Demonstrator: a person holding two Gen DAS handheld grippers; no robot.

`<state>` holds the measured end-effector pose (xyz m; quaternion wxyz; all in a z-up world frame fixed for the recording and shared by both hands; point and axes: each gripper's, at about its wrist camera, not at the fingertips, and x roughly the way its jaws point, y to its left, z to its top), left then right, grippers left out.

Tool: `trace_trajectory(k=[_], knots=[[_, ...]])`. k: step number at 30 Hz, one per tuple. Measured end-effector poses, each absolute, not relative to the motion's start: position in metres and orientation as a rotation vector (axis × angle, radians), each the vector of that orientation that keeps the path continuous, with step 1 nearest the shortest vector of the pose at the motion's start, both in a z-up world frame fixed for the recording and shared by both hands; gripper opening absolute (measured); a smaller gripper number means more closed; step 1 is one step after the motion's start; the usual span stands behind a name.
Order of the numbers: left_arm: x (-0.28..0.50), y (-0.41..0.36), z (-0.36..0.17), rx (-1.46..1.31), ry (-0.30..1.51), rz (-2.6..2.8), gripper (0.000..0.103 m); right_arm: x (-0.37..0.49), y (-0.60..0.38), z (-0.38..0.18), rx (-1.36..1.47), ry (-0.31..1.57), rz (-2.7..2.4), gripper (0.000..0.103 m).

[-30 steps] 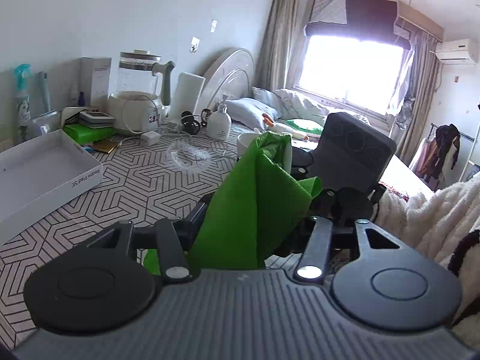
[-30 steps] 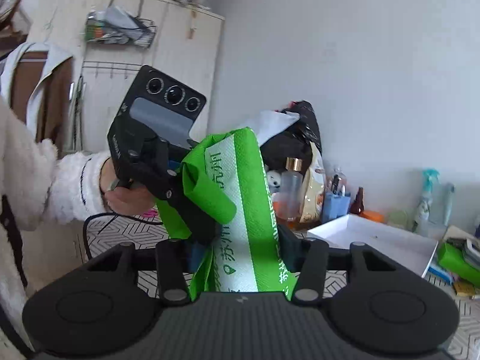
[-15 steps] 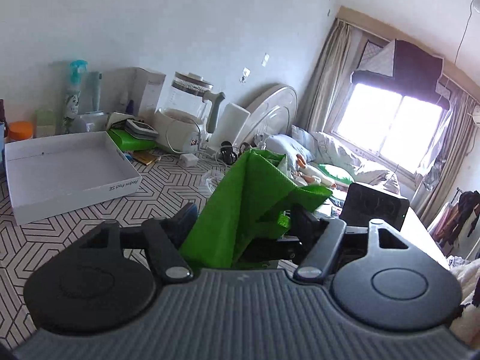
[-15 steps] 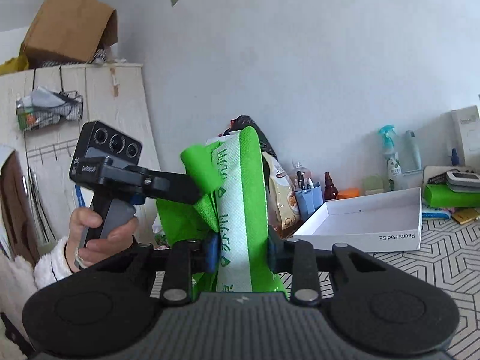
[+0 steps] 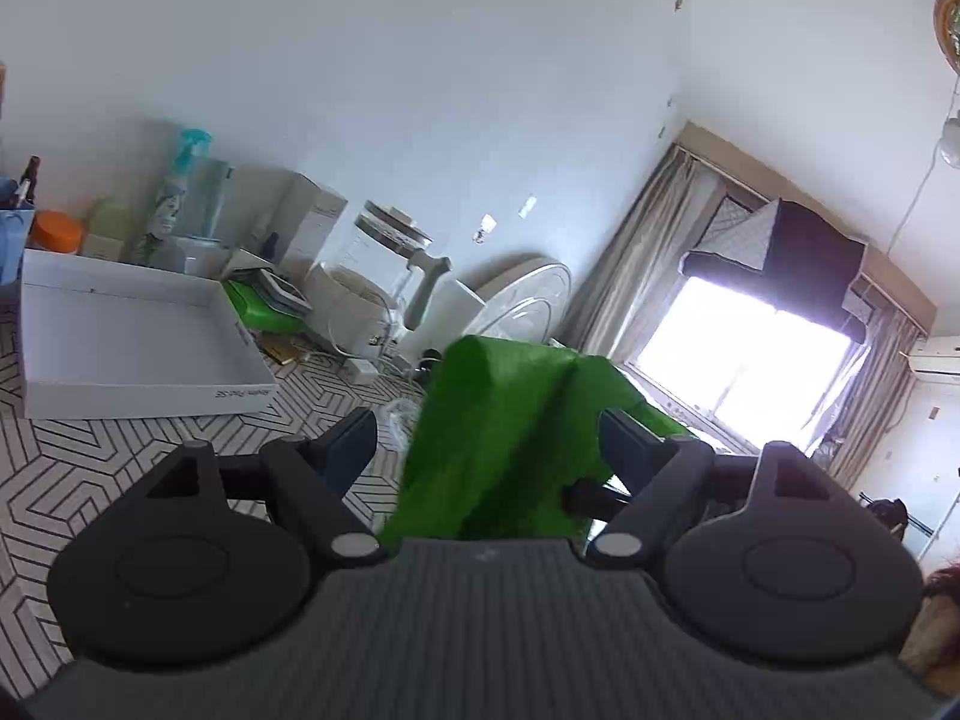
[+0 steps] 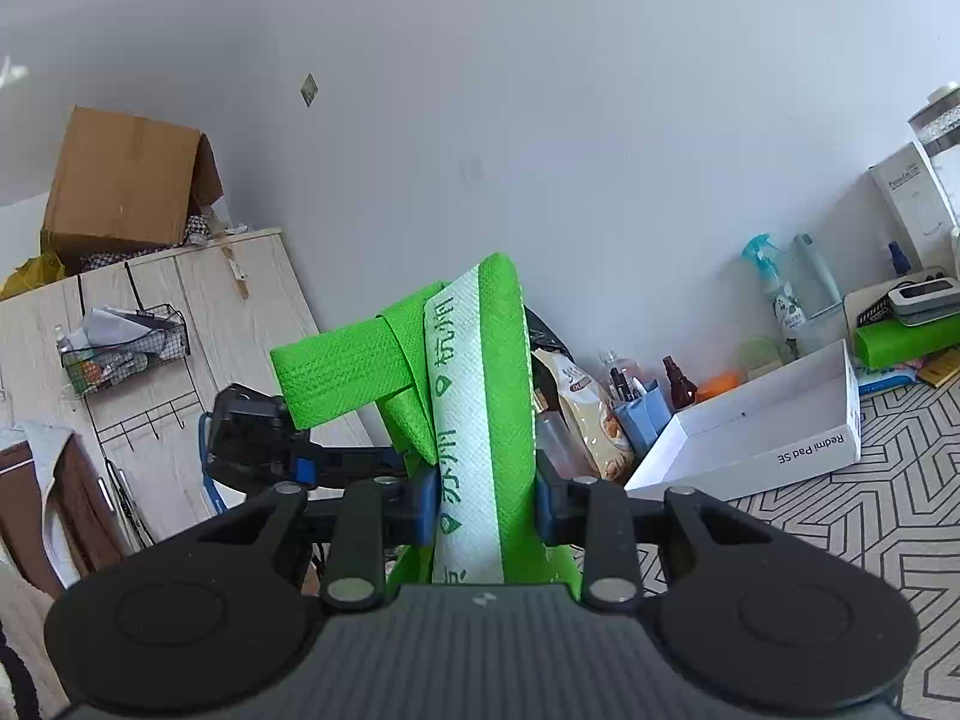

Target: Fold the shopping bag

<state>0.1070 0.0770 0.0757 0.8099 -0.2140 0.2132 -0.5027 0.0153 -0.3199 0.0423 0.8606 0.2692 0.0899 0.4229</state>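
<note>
The green shopping bag, with a white printed band, stands bunched upright in the right wrist view. My right gripper is shut on it, the blue pads pressing both sides of the folded cloth. A green strap sticks out to the left. In the left wrist view the same bag rises between the fingers of my left gripper, which is open wide. The left fingertip stands apart from the cloth. Behind the bag, the left gripper's dark body shows at the left.
A black-and-white patterned table carries a white box lid, a kettle, a spray bottle and several bottles. A cardboard box sits on a wooden cabinet. A bright window is at the right.
My left jaws have spread away from the bag. My right jaws have closed tighter on it. Both views have rolled and swung leftward, and the left gripper now sits lower in the right wrist view.
</note>
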Motion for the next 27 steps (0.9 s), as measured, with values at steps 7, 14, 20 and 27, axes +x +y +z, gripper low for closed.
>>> trace_trajectory(k=[7,14,20,27], knots=[[0.13,0.084,0.056,-0.673,0.511,-0.994,0.081,0.013,-0.345,0.038,0.686,0.177,0.964,0.031],[0.132,0.051,0.042,-0.608,0.624,-1.107,0.067,0.018,-0.358,0.028,0.76,0.212,1.047,0.031],[0.099,0.027,0.05,-0.445,0.548,-1.144,0.062,0.028,-0.364,0.014,0.81,0.26,1.012,0.031],[0.083,0.018,0.057,-0.317,0.482,-1.055,0.049,0.027,-0.358,0.007,0.809,0.285,0.934,0.031]])
